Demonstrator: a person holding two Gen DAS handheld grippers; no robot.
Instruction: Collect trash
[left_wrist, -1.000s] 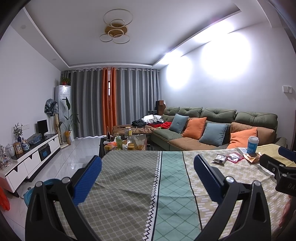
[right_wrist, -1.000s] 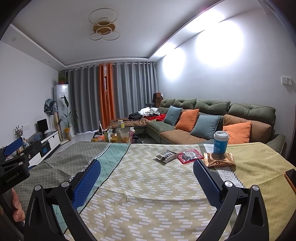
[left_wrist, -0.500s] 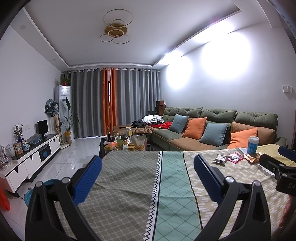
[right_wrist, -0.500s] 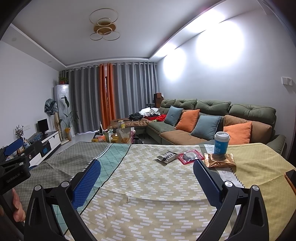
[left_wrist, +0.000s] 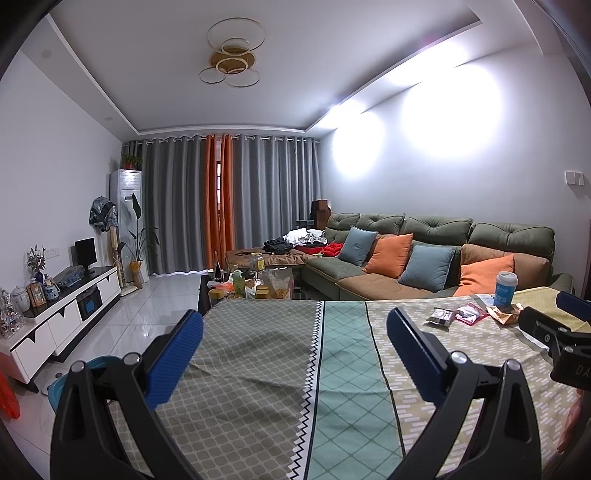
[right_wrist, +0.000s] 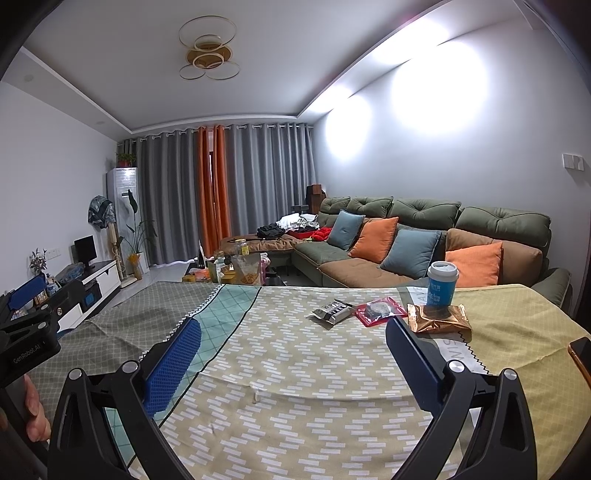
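Patterned cloth (right_wrist: 295, 354) in olive, teal and mustard panels covers the table, and both grippers hover low over its near edge, pointing toward the sofa (right_wrist: 424, 236). The left gripper (left_wrist: 294, 343) has its blue-padded jaws spread wide with nothing between them; below it lies only the grey-green and teal part of the cloth. The right gripper (right_wrist: 293, 350) is likewise wide open and empty, hanging above the brick-patterned panel.

Trash sits in a small row at the far side of the table, well ahead of the right gripper and off to the right of the left one. A dark silver wrapper (right_wrist: 332, 310) lies furthest left, a red packet (right_wrist: 380, 311) is just beside it, and a crumpled gold-brown wrapper (right_wrist: 439, 318) comes next, close to the right gripper's right finger in the picture. A blue paper cup (right_wrist: 441, 284) with a pale lid stands upright right behind the gold-brown wrapper. From the left wrist view the same row shows small near the right edge.

At the left border of the right wrist view, a person's fingers (right_wrist: 35, 413) wrap the handle of the left gripper. A phone-like edge (right_wrist: 581, 354) peeks in at the far right of the table.
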